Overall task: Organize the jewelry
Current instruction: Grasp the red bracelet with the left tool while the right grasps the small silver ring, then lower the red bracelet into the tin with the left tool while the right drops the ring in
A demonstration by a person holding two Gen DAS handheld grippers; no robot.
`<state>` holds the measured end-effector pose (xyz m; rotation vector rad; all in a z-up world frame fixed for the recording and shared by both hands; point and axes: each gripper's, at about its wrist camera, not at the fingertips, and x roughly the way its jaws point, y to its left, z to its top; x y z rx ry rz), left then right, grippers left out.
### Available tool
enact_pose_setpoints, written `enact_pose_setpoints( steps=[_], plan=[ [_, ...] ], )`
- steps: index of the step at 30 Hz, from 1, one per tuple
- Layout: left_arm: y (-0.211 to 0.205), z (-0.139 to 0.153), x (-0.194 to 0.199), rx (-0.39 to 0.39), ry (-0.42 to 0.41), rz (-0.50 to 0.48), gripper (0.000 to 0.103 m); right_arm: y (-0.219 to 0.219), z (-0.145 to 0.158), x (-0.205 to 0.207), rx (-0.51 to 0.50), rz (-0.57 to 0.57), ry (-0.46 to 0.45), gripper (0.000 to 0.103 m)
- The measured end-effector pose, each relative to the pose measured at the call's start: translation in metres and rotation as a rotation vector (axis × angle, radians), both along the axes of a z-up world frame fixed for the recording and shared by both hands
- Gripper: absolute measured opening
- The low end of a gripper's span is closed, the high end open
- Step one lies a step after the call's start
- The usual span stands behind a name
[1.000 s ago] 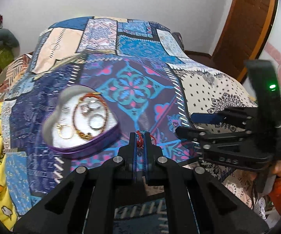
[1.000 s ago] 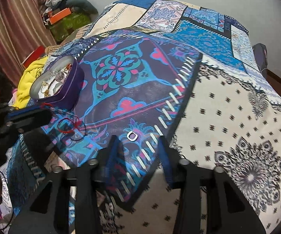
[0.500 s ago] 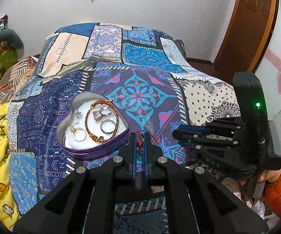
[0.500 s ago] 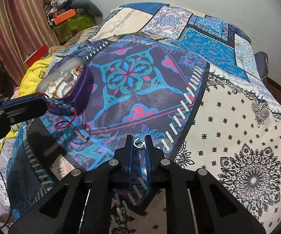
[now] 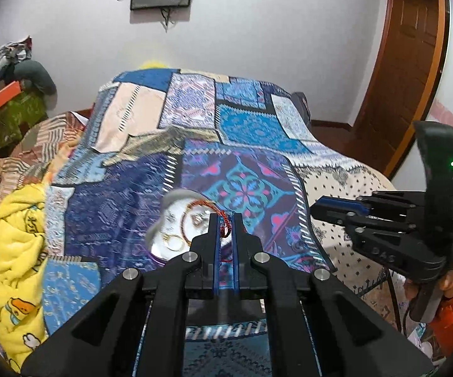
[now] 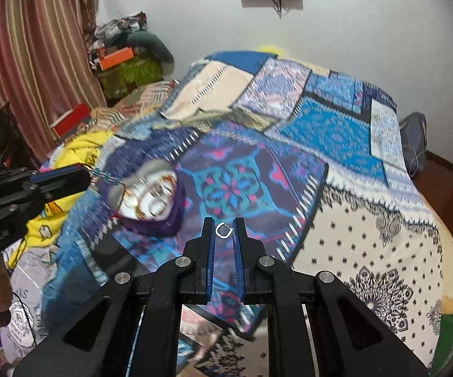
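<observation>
My left gripper (image 5: 225,220) is shut on a red thread bracelet (image 5: 224,227) and holds it in the air above the bed. Just beyond it lies the purple heart-shaped jewelry box (image 5: 176,235), holding a gold bangle and rings. My right gripper (image 6: 224,226) is shut on a small silver ring (image 6: 223,231) held between its fingertips, lifted off the bedspread. In the right wrist view the box (image 6: 151,201) lies to the left, with the left gripper (image 6: 81,174) and the red bracelet beside it. The right gripper (image 5: 317,209) shows at the right of the left wrist view.
The patchwork bedspread (image 5: 245,125) covers the bed. A yellow blanket (image 5: 19,251) lies at the left edge. A wooden door (image 5: 408,62) stands at the right. Clutter and boxes (image 6: 122,62) are stacked by the curtain.
Both grippers have risen off the bed. The right gripper closed on the silver ring and lifted it. The left gripper carried the red bracelet up near the box.
</observation>
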<state>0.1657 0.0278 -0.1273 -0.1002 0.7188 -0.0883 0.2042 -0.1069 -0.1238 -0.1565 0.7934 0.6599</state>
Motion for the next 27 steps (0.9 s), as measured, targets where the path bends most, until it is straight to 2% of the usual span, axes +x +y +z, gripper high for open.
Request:
enact_pose_setpoints(
  steps=[7,14,27],
  plan=[
    [0.018,0.016,-0.005,0.012,-0.047,0.028,0.005,0.021,0.015,-0.006,0.037,0.037,-0.034,0.010],
    [0.037,0.024,-0.004,0.016,-0.082,0.050,0.005,0.045,0.012,-0.003,0.050,0.076,-0.025,0.010],
    [0.055,-0.003,0.018,-0.027,-0.030,0.028,0.005,0.079,-0.020,0.009,0.011,0.133,0.037,0.010]
  ],
)
